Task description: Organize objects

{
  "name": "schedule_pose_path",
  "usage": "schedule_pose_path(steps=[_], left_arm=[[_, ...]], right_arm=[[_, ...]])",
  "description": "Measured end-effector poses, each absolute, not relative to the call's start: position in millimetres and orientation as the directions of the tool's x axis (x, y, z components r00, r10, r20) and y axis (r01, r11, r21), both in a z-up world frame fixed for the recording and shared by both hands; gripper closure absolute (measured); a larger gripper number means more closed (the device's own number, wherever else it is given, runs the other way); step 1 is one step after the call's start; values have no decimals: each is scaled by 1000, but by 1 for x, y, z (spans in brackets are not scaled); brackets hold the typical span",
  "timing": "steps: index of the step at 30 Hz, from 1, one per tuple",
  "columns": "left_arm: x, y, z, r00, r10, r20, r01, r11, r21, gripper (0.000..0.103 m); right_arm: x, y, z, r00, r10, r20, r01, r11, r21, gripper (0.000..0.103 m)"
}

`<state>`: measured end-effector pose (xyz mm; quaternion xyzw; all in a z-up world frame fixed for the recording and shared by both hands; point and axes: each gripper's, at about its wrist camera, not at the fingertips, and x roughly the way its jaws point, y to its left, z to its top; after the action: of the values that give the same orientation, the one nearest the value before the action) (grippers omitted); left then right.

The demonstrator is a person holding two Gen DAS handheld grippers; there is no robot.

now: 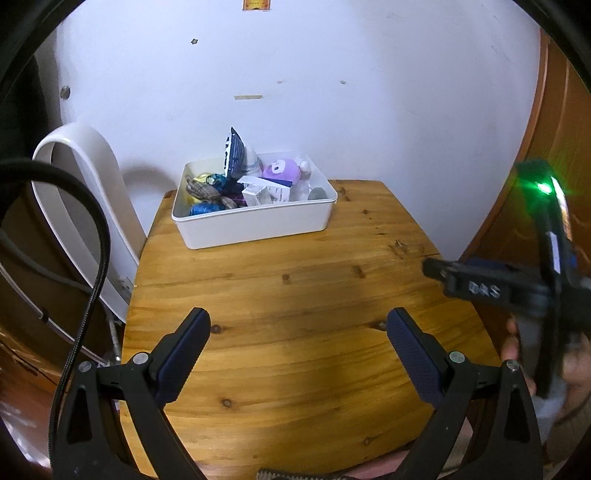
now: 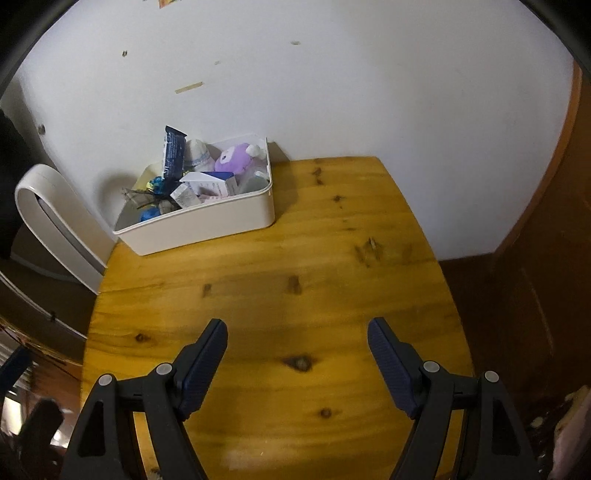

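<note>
Left wrist: right gripper (image 1: 428, 267) blurred, edge-cropped; both grippers agape, empty; bin (image 1: 255, 221) contents jumbled.

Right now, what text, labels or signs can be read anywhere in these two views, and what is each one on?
"DAS": white letters on the right gripper's black body, blurred, reading uncertain.
Dark blue packet upright in the white bin: white print, too small.
Small white boxes in the bin: print illegible.
Orange sticker on the wall: cut off, unreadable.
</note>
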<state>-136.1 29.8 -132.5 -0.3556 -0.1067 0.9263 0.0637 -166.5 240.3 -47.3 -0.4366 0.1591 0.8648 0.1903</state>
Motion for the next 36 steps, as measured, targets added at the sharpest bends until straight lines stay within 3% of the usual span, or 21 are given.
schedule_pose_path(steps=[36], left_arm=[[-164,49,-149,-645,162,-747,18,-974,-227,6]], right_arm=[[-120,222,-23,-552,256,-794,-498,-864,68,24]])
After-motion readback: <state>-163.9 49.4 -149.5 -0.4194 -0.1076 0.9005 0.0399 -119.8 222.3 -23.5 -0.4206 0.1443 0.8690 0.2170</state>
